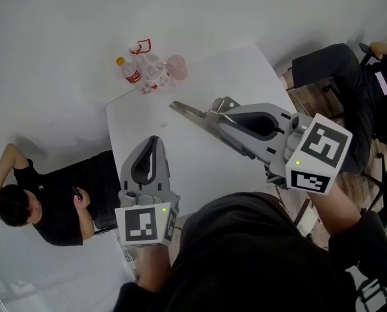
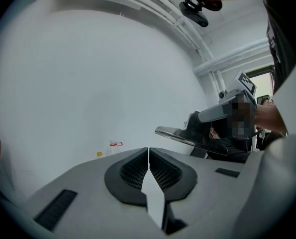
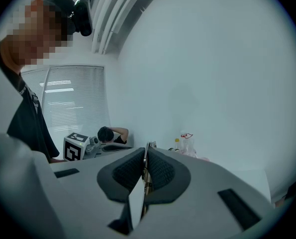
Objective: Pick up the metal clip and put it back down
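The metal clip [image 1: 194, 114], a long shiny piece with a raised lever, hangs above the white table [image 1: 206, 70]. My right gripper [image 1: 222, 125] is shut on its near end, and its far tip points toward the table's back left. In the right gripper view the clip's thin edge [image 3: 148, 146] stands between the closed pads. My left gripper [image 1: 153, 140] hovers over the table's left front, shut and empty. In the left gripper view its jaws [image 2: 148, 151] meet with nothing between them, and the clip [image 2: 178, 133] shows to the right.
Plastic bottles and a bag [image 1: 147, 70] stand at the table's far left corner. A person in black [image 1: 47, 203] sits on the floor left of the table. Another seated person [image 1: 339, 77] is at the right.
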`<action>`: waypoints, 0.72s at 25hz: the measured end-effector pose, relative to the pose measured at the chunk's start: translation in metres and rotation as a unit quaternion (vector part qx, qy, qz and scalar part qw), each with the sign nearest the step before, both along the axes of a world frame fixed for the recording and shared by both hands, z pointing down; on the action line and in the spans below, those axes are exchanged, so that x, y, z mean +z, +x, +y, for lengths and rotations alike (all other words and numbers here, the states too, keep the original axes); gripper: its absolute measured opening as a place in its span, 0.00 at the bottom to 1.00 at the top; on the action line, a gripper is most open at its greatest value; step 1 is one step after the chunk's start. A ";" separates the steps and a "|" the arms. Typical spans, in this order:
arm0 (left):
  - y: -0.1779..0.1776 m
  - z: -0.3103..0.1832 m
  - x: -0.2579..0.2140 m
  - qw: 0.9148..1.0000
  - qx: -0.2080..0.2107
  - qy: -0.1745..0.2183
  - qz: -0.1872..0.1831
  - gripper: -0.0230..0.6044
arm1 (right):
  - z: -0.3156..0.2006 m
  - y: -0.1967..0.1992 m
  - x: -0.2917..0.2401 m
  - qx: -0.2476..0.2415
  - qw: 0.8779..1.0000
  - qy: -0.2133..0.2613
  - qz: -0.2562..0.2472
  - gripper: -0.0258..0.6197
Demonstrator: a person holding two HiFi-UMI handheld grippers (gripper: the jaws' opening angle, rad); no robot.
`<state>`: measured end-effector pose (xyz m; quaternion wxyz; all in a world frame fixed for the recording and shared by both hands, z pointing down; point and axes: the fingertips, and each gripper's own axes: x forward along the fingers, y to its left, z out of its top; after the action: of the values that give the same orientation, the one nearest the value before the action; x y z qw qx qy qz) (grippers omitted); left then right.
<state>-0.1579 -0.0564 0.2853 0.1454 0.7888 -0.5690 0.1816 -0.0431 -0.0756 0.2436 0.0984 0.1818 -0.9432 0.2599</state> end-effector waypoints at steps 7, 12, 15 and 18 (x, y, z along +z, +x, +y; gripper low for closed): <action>-0.006 0.001 -0.001 1.000 -0.013 0.010 -0.014 0.07 | -0.001 0.000 -0.005 0.002 1.000 0.010 -0.006 0.09; -0.002 0.003 -0.008 1.000 -0.012 0.025 0.004 0.07 | -0.001 0.000 -0.004 -0.001 1.000 0.008 -0.007 0.09; -0.002 0.003 -0.007 1.000 -0.013 0.024 0.000 0.07 | -0.002 -0.001 -0.003 -0.005 1.000 0.006 -0.008 0.09; -0.001 0.005 -0.008 1.000 -0.012 0.022 0.005 0.07 | -0.001 -0.001 -0.005 -0.008 1.000 0.002 -0.009 0.09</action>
<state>-0.1589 -0.0514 0.2777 0.1336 0.7855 -0.5817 0.1635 -0.0439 -0.0769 0.2389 0.0920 0.1718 -0.9460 0.2589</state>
